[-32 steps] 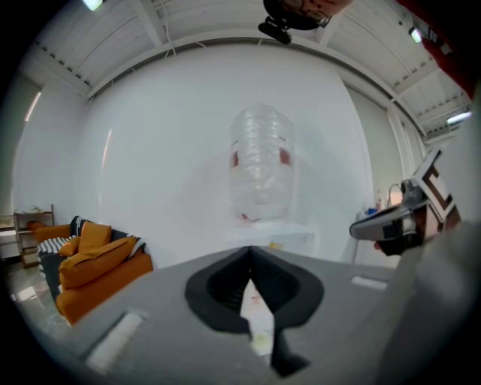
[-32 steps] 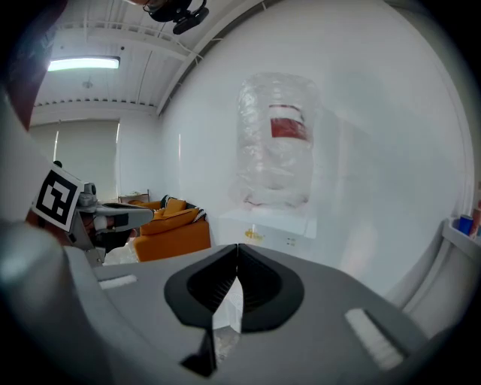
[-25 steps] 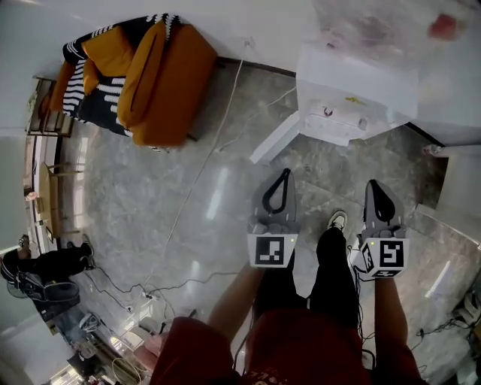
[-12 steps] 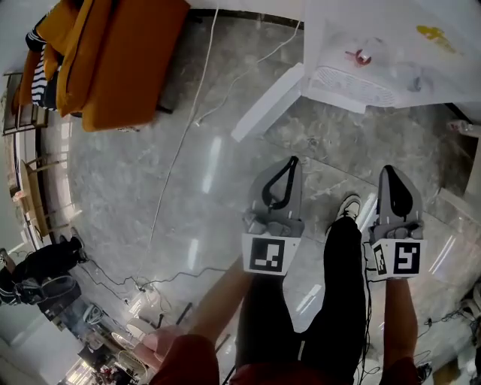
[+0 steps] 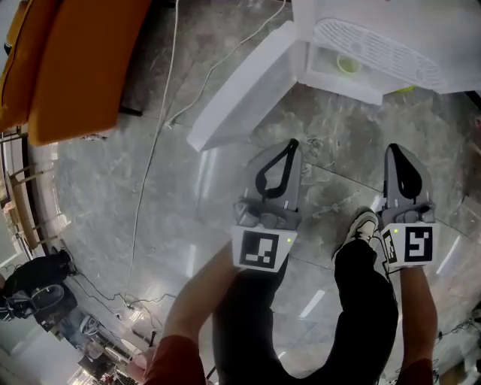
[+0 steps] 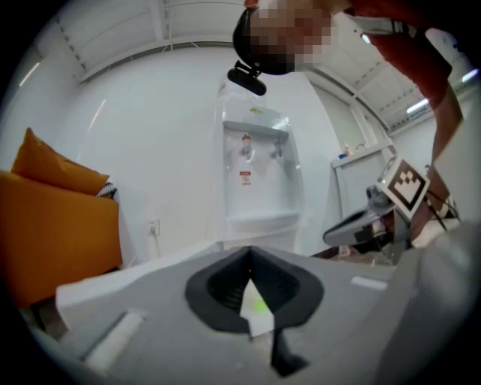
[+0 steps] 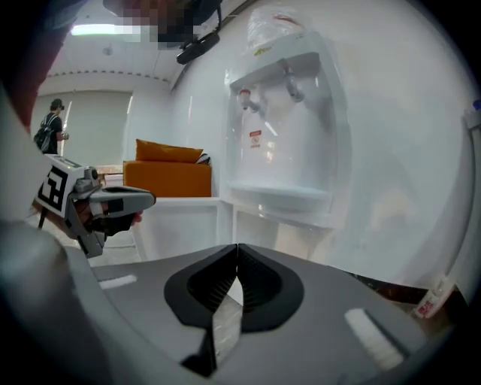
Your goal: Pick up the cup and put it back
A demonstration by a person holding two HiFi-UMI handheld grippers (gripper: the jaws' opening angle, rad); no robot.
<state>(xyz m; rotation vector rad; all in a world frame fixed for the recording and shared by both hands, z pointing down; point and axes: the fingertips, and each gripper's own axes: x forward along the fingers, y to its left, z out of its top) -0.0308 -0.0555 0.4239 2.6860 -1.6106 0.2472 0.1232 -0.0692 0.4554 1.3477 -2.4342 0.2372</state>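
Left gripper (image 5: 290, 144) and right gripper (image 5: 394, 149), each with jaws pressed together on nothing, above the grey marble floor (image 5: 135, 218). The small pale-green cup (image 5: 348, 65) sits in the white water dispenser's (image 5: 376, 45) open lower compartment, well apart from both. Judged: pick-up and return both remain to be done.

Glossy stone floor (image 5: 113, 210) — smooth plastic dispenser (image 5: 391, 22)

Down they come together, left gripper (image 5: 292, 143) and right gripper (image 5: 395, 149), nearer the water dispenser (image 5: 376, 45). Its lower shelf now shows just ahead of them, green cup (image 5: 348, 65) inside, as the orange sofa (image 5: 71, 60) slides off far left.
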